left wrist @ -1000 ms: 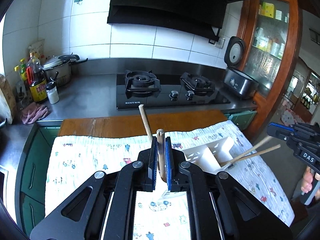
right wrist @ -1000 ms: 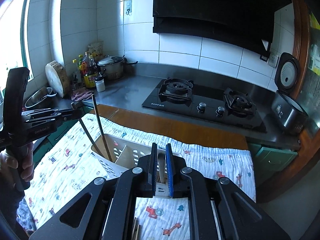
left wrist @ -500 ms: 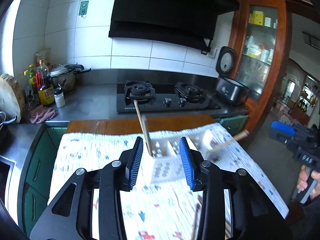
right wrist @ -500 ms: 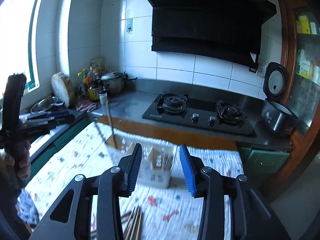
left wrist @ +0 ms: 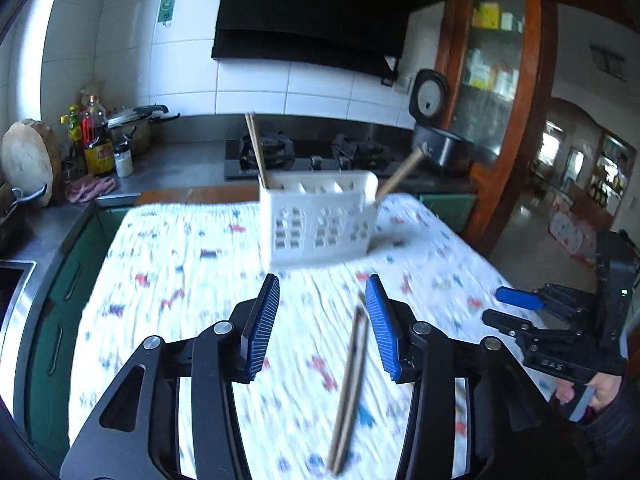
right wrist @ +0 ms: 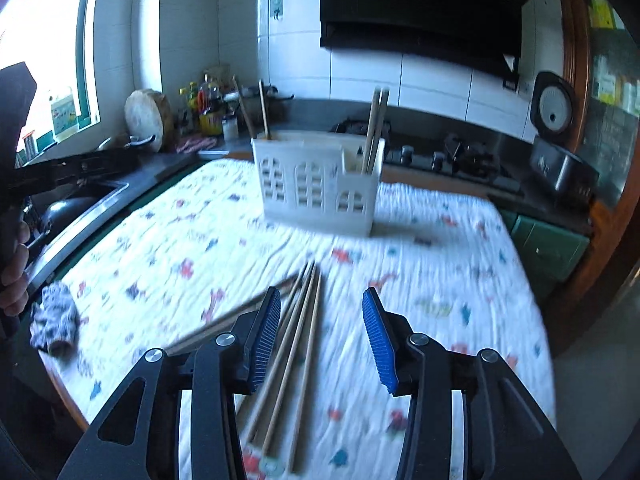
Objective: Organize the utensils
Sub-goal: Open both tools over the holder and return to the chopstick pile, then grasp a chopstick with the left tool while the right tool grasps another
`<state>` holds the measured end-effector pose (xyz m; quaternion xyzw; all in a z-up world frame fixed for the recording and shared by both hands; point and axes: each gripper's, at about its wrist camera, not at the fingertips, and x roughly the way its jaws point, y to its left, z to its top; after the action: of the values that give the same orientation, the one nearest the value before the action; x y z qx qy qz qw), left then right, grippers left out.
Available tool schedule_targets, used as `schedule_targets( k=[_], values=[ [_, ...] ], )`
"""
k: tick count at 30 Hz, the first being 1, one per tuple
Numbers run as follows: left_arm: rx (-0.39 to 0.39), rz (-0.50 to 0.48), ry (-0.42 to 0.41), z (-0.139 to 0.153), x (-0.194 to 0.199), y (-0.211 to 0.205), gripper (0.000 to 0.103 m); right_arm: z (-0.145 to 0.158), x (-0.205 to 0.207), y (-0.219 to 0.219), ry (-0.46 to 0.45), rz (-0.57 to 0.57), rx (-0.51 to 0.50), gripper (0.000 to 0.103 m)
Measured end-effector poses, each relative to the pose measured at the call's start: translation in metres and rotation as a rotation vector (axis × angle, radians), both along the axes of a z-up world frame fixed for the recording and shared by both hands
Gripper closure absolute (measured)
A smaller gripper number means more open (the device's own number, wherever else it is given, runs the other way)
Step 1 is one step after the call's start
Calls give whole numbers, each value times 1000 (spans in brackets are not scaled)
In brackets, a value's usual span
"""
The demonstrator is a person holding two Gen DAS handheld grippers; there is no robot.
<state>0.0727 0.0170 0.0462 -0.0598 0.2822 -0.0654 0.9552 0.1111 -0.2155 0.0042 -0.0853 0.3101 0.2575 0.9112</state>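
Wooden chopsticks [right wrist: 296, 344] lie bunched, so our half-open, empty right gripper [right wrist: 318, 336] and left gripper [left wrist: 320, 328], jaws just opened, risk snatching several.

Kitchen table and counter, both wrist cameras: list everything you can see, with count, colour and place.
utensil caddy: one, white, standing on the tablecloth
chopsticks in caddy: several, wooden, upright at both ends; exact count unclear
loose chopsticks: several, wooden, flat on the cloth near the grippers
tablecloth: one, white with coloured prints, covering the table
gas stove: one, black, on the counter behind
range hood: one, black, on the tiled wall
rice cooker: one, black, lid up, right of stove
bottles: a few, left counter
chopping block: one, round, wooden, far left
left hand-held gripper: black, blue pads, open, empty
right hand-held gripper: black, blue pads, open, empty
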Motion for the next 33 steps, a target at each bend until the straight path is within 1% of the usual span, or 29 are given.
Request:
schedule_targets(
  k=[3, 5, 7, 9, 12, 15, 21, 22, 26, 29, 31, 33],
  values=[
    [-23, -2, 32, -17, -14, -2, 58, -24, -12, -3, 26, -15, -5, 62],
    [-30, 2, 50, -29, -22, 1, 58, -42, -19, -5, 58, -18, 1, 65],
    [-55, 0, 80, -43, -28, 4, 58, -58, -24, -7, 87, -24, 2, 67],
    [-50, 8, 100, -54, -33, 6, 58, -70, -28, -7, 100, -34, -2, 68],
    [-51, 17, 128, -69, -40, 10, 58, -83, -33, -6, 122, -37, -6, 74],
    [-54, 27, 150, -80, -44, 14, 58, -90, -34, -4, 124, -48, -22, 78],
    [-66, 38, 199, -98, -46, 19, 58, -105, -30, -6, 165, -63, -21, 85],
    [-71, 35, 205, -101, -47, 19, 59, -106, -30, -6, 170, -61, -19, 88],
    [-61, 27, 223, -110, -48, 16, 60, -108, -30, -5, 168, -63, -22, 90],
    [-66, 3, 233, -114, -46, 12, 68, -109, -31, -3, 157, -66, -35, 92],
    [-58, -12, 240, -117, -43, 7, 70, -109, -32, -1, 143, -70, -50, 94],
    [-45, -29, 247, -121, -40, 1, 75, -109, -32, -1, 137, -75, -54, 96]
  ],
)
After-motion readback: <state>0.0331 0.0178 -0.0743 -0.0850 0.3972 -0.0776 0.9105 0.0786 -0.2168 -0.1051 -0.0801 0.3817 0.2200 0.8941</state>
